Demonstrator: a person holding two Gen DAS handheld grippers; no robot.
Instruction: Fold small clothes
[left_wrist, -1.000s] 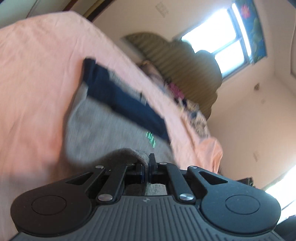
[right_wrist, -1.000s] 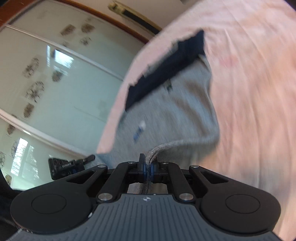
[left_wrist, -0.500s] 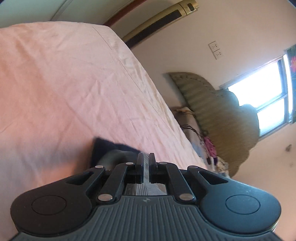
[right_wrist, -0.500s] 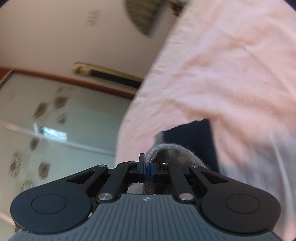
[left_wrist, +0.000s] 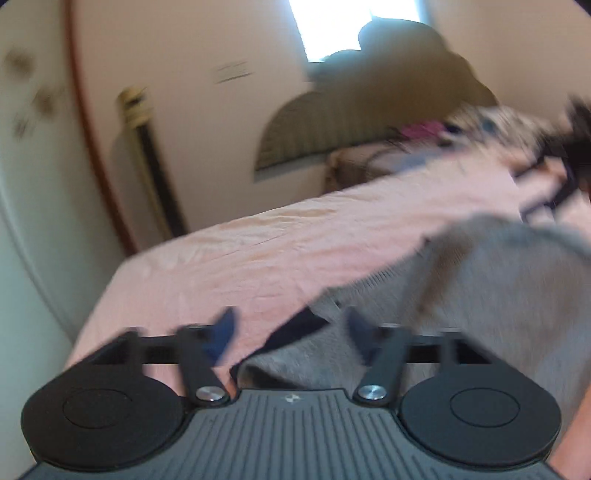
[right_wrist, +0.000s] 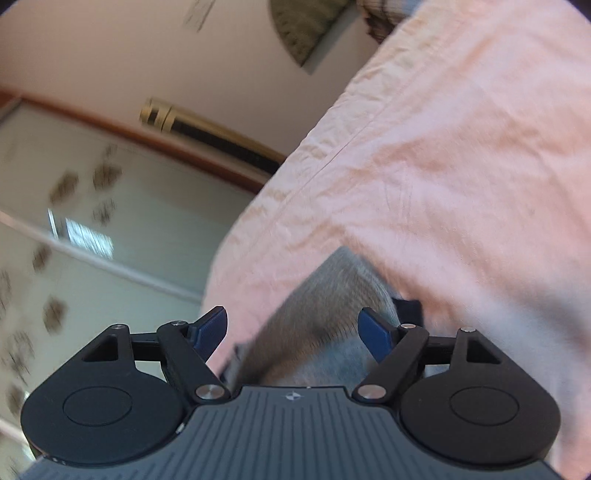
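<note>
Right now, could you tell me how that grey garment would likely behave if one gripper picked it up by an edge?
The grey garment looks soft and knitted, lying in loose folds on the pink sheet, so it would probably droop and unfold. It seems light, and likely to drag rather than slide.

A heathered grey knit garment (left_wrist: 480, 295) with a navy band (left_wrist: 295, 328) lies on a plain salmon-pink bedsheet (left_wrist: 277, 258). Each black claw, left (left_wrist: 288, 332) and right (right_wrist: 293, 332), carries blue ribbed pads (right_wrist: 375, 330). The headboard (left_wrist: 332, 125) is olive, finely striped.

No legible text, label, brand or number anywhere in either view.
</note>
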